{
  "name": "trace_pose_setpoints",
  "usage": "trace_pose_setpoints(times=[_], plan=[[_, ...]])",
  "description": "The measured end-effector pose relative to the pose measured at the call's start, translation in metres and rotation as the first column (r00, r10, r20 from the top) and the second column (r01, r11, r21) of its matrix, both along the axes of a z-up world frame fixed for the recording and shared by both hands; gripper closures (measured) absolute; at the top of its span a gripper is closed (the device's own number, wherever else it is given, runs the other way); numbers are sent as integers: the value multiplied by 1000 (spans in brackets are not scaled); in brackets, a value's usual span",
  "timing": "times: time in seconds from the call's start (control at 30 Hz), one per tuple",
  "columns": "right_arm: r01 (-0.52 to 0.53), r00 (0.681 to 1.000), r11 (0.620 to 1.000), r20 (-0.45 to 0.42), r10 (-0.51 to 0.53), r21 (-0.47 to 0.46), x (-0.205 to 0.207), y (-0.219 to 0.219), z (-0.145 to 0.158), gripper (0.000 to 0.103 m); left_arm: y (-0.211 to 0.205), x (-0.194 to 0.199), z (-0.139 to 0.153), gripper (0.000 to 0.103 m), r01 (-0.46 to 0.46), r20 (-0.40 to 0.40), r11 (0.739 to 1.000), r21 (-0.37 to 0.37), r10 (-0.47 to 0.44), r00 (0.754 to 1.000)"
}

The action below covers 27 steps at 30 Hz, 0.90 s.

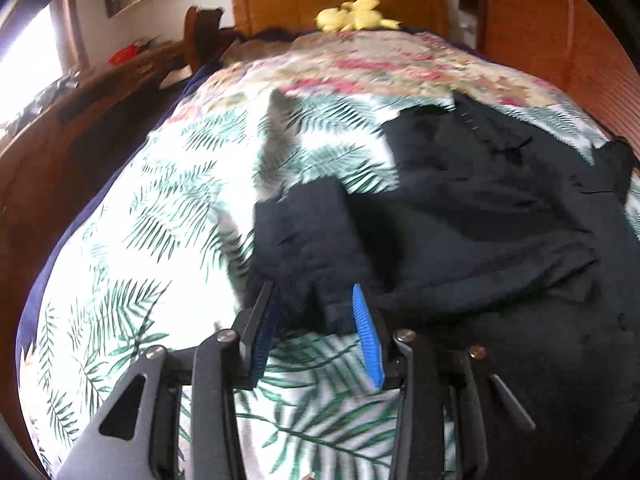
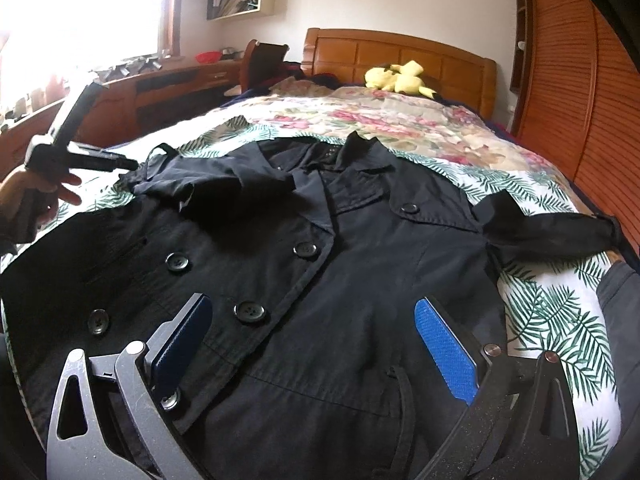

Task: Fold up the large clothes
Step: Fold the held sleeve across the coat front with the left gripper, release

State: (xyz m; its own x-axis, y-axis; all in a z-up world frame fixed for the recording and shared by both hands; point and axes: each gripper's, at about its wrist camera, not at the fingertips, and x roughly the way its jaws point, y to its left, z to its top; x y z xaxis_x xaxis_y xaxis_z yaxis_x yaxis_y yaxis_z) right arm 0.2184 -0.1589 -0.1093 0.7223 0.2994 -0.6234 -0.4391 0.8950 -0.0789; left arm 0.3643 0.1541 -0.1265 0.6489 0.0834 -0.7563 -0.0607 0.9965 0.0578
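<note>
A large black double-breasted coat (image 2: 320,264) lies face up on the bed, collar toward the headboard. Its right sleeve (image 2: 548,228) sticks out sideways; the other sleeve (image 2: 208,184) is folded in over the chest. In the left wrist view the coat (image 1: 500,220) fills the right side and a sleeve cuff (image 1: 308,248) lies between the fingers of my left gripper (image 1: 316,300), which is open around it. My right gripper (image 2: 316,312) is open, hovering just above the coat's lower front. The left gripper also shows in the right wrist view (image 2: 120,164), held by a hand.
The bed has a palm-leaf sheet (image 1: 140,220) and a floral quilt (image 2: 380,116). A yellow plush toy (image 2: 400,76) sits by the wooden headboard (image 2: 400,52). A slatted wooden wardrobe (image 2: 580,92) stands to the right; a desk (image 2: 160,88) to the left.
</note>
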Motion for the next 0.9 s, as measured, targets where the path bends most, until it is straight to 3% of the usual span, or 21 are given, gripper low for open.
trace_pose_setpoints(times=[0.43, 0.9], plan=[[-13, 1000, 1000, -20, 12, -10, 4, 5, -6, 0, 13, 24, -31, 63, -60, -59, 998, 33, 62, 996], [-23, 999, 1000, -32, 23, -1, 7, 5, -9, 0, 23, 31, -38, 62, -95, -89, 995, -21, 92, 992]])
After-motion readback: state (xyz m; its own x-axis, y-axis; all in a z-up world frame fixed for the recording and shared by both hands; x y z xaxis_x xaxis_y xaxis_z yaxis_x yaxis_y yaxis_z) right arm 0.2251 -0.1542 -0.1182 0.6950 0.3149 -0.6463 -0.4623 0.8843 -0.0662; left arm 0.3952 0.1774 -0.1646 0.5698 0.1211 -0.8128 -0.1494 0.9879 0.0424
